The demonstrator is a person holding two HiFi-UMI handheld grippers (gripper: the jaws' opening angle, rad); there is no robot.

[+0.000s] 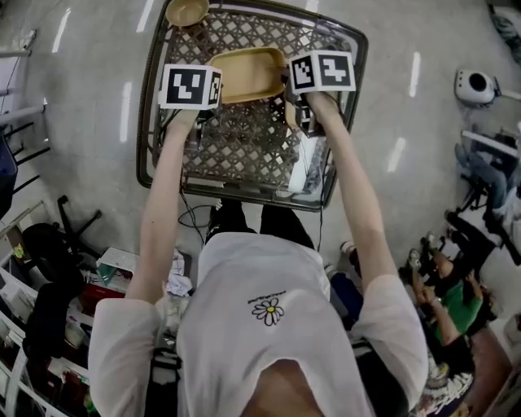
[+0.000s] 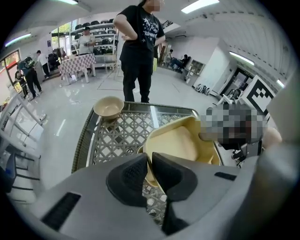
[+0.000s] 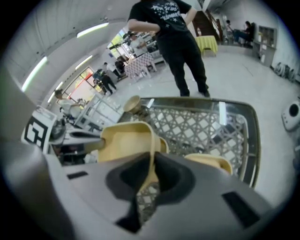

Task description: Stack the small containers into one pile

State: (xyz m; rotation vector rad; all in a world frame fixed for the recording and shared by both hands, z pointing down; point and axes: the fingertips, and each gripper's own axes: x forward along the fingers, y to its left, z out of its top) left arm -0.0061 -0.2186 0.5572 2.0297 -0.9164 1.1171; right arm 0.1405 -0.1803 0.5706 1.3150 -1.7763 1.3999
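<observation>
Left gripper view: left gripper [image 2: 150,161] jaws narrow, pinched on the near rim of the tan rectangular container [image 2: 180,140], with the rim running up between the pads. Right gripper view: right gripper [image 3: 152,164] is the same, jaws close together with the opposite rim edge-on between them. So it's one container in a two-handed hold, one gripper per side, likely to keep it level for setting it square onto a pile. Both grippers tilt steeply down. The container is off the lattice table [image 1: 148,122], over its middle, mouth up and empty.

A second tan container [image 3: 212,164] sits on the lattice, to the right of the jaws in the right gripper view. A further tan rim shows just behind the held one; can't tell if it's a separate piece. A round bowl [image 1: 187,11] sits at the table's far-left corner, well apart from the rest and not yet stacked. Judgement: the pile is barely begun, and the held container looks meant for the ones below.

View differences:
- **Head view:** shows both arms, the marker cubes and the held container spanning between the grippers, but hides whatever lies under it.
- **Right gripper view:** the only one that shows the second container clearly.
- **Left gripper view:** gives just a sliver of tan under the held rim.
- **Both gripper views:** show a bystander [image 2: 138,51] standing past the table's far edge, who is missing from the head view.
</observation>
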